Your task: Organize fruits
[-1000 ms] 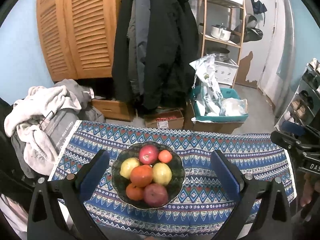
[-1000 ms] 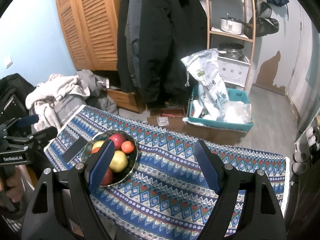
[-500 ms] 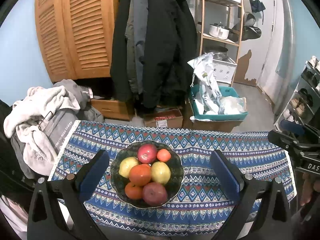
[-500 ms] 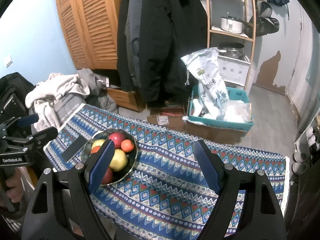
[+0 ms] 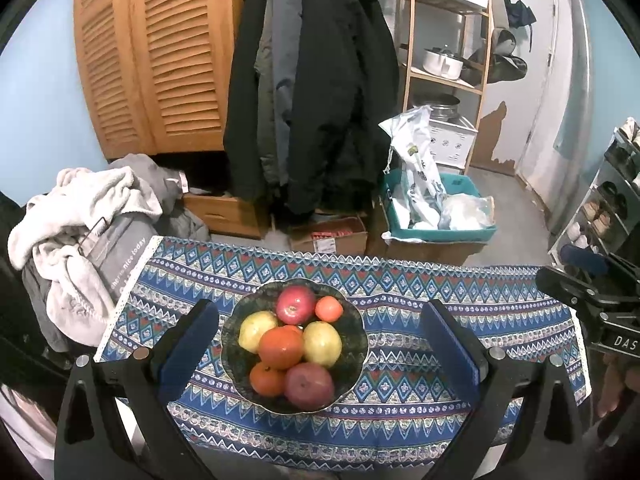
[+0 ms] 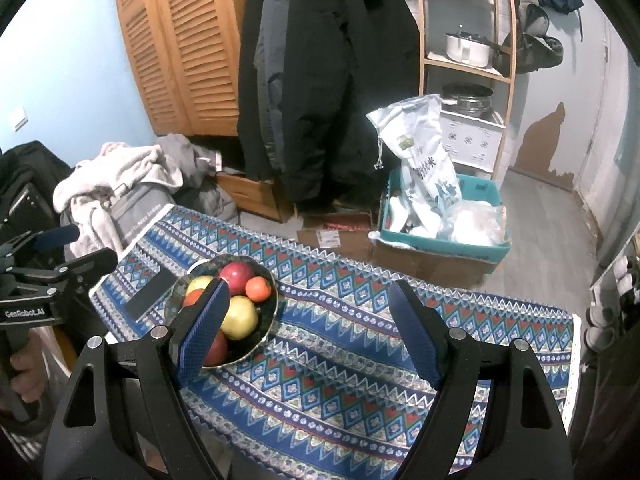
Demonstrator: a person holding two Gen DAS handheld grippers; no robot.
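Note:
A dark bowl (image 5: 352, 340) stands on the patterned tablecloth (image 5: 460, 300), left of its middle. It holds red apples (image 5: 295, 304), yellow apples (image 5: 322, 343) and oranges (image 5: 280, 347). My left gripper (image 5: 318, 354) is open and empty, held above the near side with the bowl between its fingers in view. My right gripper (image 6: 308, 332) is open and empty, over the cloth to the right of the bowl (image 6: 269, 318); its left finger hides part of the fruit. The left gripper also shows in the right wrist view (image 6: 56, 264).
A pile of clothes (image 5: 84, 232) lies on a chair at the table's left end. Behind the table are hanging coats (image 5: 312, 100), a cardboard box (image 5: 332, 236) and a teal bin with bags (image 5: 436, 216). The right gripper shows at the table's right end (image 5: 592, 288).
Both grippers stay open and nearly still. The left wrist view has shifted very slightly; the bowl sits a touch lower left in frame.

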